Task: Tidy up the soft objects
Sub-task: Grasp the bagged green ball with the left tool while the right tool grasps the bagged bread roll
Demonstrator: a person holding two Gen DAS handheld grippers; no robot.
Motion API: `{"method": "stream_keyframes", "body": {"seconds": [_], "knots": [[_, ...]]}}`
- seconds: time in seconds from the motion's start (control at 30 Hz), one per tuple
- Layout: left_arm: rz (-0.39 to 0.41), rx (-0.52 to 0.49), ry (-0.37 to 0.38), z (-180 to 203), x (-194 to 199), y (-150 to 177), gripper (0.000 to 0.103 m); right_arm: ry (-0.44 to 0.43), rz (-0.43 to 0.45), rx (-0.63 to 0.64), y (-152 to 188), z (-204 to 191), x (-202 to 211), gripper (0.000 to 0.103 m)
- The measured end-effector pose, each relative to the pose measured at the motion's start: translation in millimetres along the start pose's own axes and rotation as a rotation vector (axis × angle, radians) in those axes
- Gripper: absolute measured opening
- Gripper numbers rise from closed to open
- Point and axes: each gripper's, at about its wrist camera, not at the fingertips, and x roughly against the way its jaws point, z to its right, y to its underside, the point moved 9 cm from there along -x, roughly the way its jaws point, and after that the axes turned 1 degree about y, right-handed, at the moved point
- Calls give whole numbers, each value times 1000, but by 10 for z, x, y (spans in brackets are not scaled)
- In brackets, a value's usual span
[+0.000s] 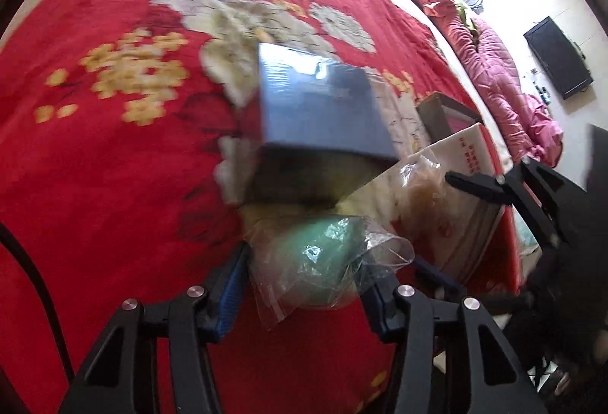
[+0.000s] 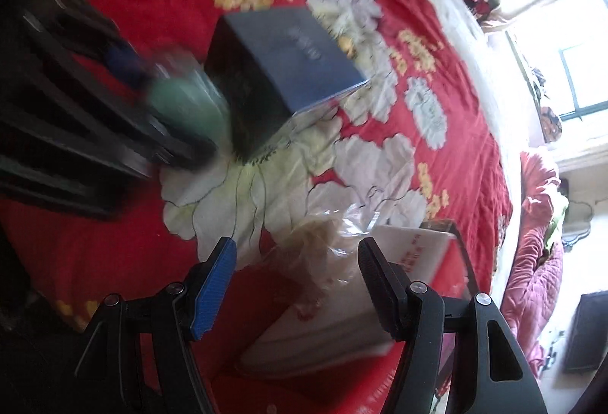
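Counting two bagged toys (image 1: 323,262), one box (image 1: 319,102).

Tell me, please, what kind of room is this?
Most likely a bedroom in a home: a wide bed under a red flowered blanket, a pink quilt bundled along its far edge, and a dark flat screen on the wall.

Black grippers (image 1: 306,284), blue ribbed jaws, silver screws

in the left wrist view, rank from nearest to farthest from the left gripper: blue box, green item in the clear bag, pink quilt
1. green item in the clear bag: between the fingers of the left gripper.
2. blue box: just beyond the bag, at mid-frame on the red bedspread.
3. pink quilt: far right, past the bed's edge.
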Motion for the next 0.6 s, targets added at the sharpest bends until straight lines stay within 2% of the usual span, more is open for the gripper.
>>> {"method": "stream_keyframes", "body": {"seconds": [0.13,0.3,0.37,0.47,0.53,0.6], "knots": [[21,10,-19,-162,194,76,54,33,-21,-29,-3,60,-133,68],[42,3,-32,-210,376,126,54,62,-35,-75,-47,133,-247,57],[53,-2,-27,-174,422,128,54,66,-11,-110,-69,164,-224,52],[66,-18,-19,-65,497,135,54,11,44,-261,-35,268,-86,50],[77,-32,-11,45,563,128,54,-100,125,-410,-3,340,142,50],[89,-46,-4,145,619,117,54,-173,178,-523,56,422,338,50]]}}
